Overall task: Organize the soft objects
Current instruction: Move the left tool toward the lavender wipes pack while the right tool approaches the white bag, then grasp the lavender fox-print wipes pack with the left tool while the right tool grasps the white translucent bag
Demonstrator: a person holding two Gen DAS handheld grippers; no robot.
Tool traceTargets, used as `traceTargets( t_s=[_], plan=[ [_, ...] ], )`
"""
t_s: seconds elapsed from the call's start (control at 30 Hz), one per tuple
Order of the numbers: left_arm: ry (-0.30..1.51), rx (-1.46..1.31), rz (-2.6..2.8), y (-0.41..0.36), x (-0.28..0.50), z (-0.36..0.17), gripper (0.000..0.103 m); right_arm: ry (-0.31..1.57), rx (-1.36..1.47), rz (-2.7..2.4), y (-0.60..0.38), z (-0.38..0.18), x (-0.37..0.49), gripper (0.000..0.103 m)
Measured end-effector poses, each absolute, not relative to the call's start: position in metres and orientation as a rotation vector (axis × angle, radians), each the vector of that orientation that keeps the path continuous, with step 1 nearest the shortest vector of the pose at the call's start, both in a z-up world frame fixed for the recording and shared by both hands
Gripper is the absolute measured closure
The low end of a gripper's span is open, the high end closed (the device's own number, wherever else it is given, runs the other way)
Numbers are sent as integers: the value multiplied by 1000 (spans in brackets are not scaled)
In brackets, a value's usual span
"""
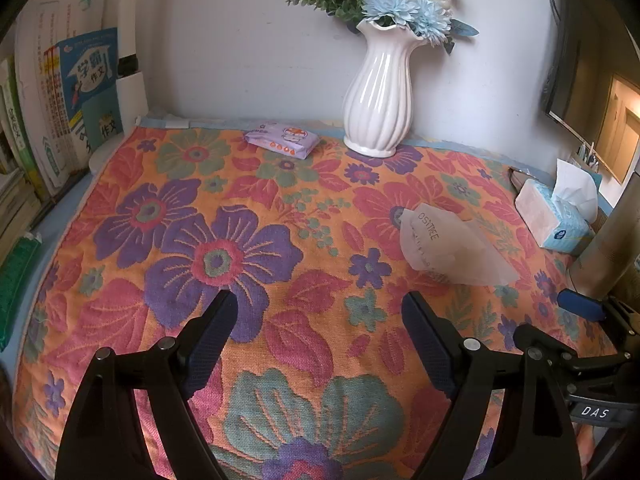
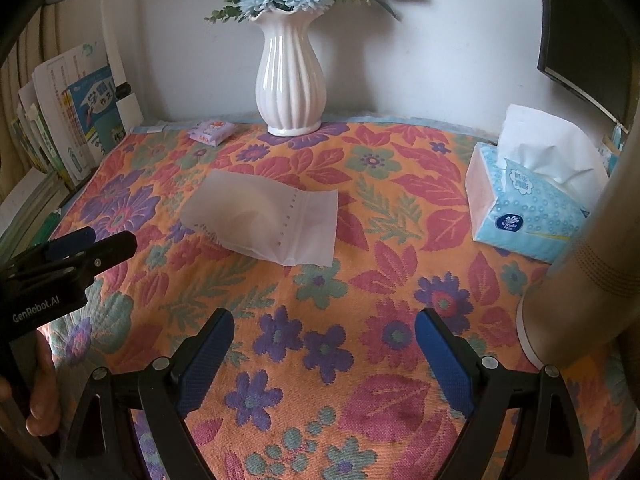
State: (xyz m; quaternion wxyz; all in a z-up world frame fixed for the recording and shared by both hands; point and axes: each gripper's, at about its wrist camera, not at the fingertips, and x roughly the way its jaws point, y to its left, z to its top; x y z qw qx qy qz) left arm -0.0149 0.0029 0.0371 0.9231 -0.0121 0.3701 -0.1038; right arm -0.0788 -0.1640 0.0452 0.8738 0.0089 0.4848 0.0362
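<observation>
A frosted white pouch [image 2: 262,218] lies flat mid-table on the floral cloth; in the left wrist view the pouch [image 1: 452,246] is ahead to the right. A small purple wipes pack [image 1: 282,139] [image 2: 212,131] rests at the back near the vase. A blue tissue box [image 2: 528,208] [image 1: 560,210] with tissue sticking out sits at the right. My left gripper [image 1: 320,312] is open over bare cloth, nothing between its fingers. My right gripper [image 2: 324,330] is open too, short of the pouch. The left gripper [image 2: 80,252] shows at the left edge of the right wrist view, held by a hand.
A white ribbed vase [image 1: 378,96] [image 2: 290,80] with blue flowers stands at the back against the wall. Books [image 1: 68,108] line the left side. A beige cylinder [image 2: 580,288] stands at the right front, a dark screen [image 2: 580,40] behind it.
</observation>
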Motion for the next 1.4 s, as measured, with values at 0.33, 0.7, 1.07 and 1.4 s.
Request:
traceTargets(
  t_s=[0.33, 0.7, 1.07, 1.4],
  plan=[
    [768, -33, -206, 5, -13, 34, 20, 1020, 20, 79, -164, 43, -78, 12],
    [787, -109, -215, 16, -10, 34, 20, 1011, 33, 87, -165, 45, -80, 12],
    [966, -243, -221, 46, 37, 71, 20, 1223, -33, 202, -144, 48, -40, 11],
    [949, -411, -144, 35, 182, 36, 20, 1119, -205, 291, -124, 30, 16, 11]
  ],
)
